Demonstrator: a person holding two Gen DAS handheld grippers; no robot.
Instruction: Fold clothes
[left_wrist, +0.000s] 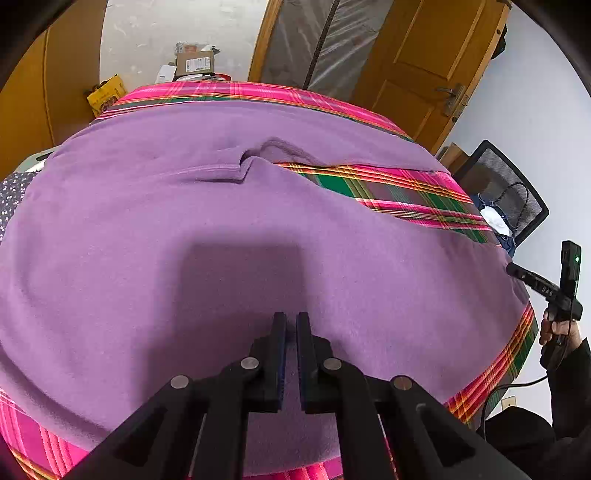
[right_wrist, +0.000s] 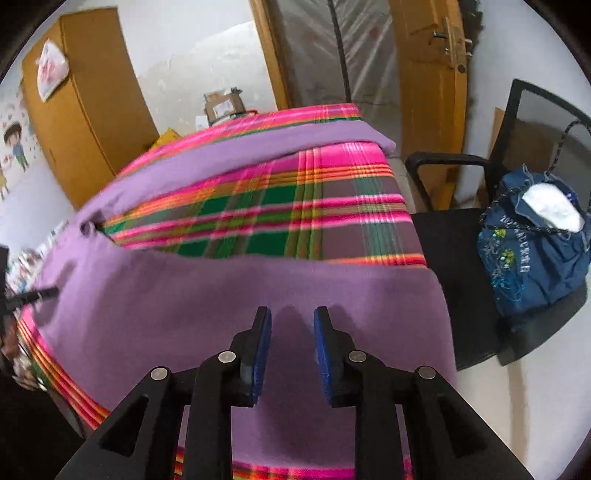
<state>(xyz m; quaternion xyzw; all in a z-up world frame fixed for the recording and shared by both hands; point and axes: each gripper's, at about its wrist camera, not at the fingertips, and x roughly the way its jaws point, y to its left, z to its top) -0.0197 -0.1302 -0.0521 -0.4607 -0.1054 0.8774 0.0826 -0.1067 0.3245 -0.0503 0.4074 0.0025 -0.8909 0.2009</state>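
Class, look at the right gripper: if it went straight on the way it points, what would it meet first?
Probably the purple garment spread on the plaid cloth. The right gripper is open, tilted down over it, with nothing between. Depth is unclear.

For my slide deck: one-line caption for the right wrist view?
Right tool, open, above a purple garment spread on a plaid cloth, chair beside.

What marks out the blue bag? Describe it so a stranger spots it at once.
Start at the plaid-covered table with the purple garment on it. Just beyond its right edge stands a black chair; the bag sits on its seat. It is the only denim-blue thing there, embroidered, with something white poking from its open top.
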